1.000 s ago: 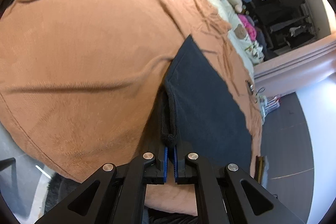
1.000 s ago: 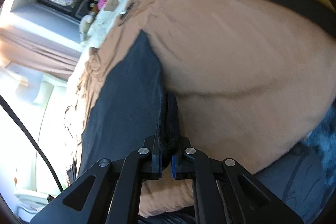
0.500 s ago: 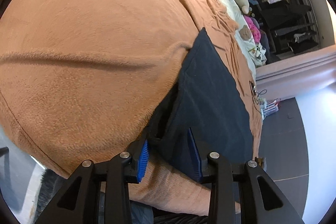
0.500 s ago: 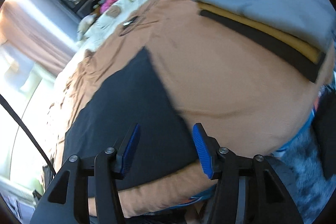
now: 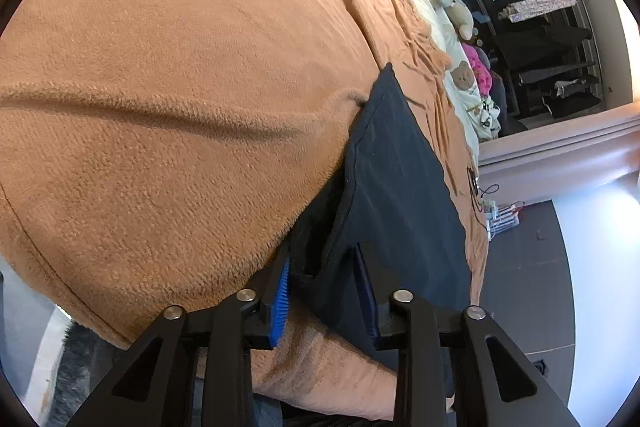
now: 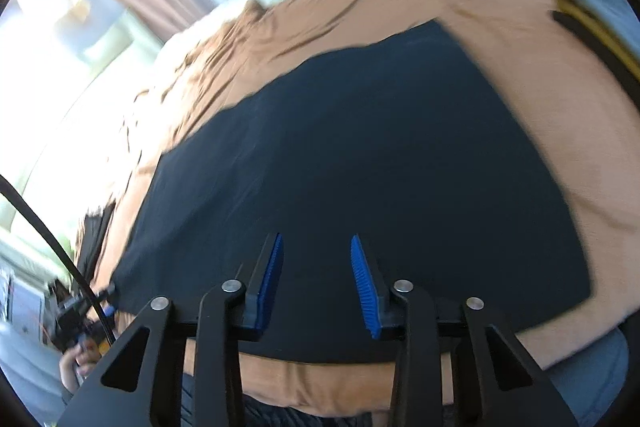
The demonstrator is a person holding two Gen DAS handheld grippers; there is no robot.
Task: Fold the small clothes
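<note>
Now the dark garment [image 6: 360, 167] lies spread flat on the brown fleece blanket [image 5: 180, 107] that covers the bed, its near edge running along the blanket's front edge. At the left wrist view the left tongs [image 5: 324, 287] sit at the garment's near left corner [image 5: 316, 267], where the cloth is doubled; the corner lies between the blue pads [image 5: 280, 291], which are closing but do not yet press on it, so the cloth is loose. From the right wrist view the right tongs [image 6: 316, 279] hang over the middle of the garment's near edge, jaws apart and closing with nothing gripped between them. A stack of folded clothes [image 6: 592, 23] rests on the blanket at the far right, well apart from the garment.
</note>
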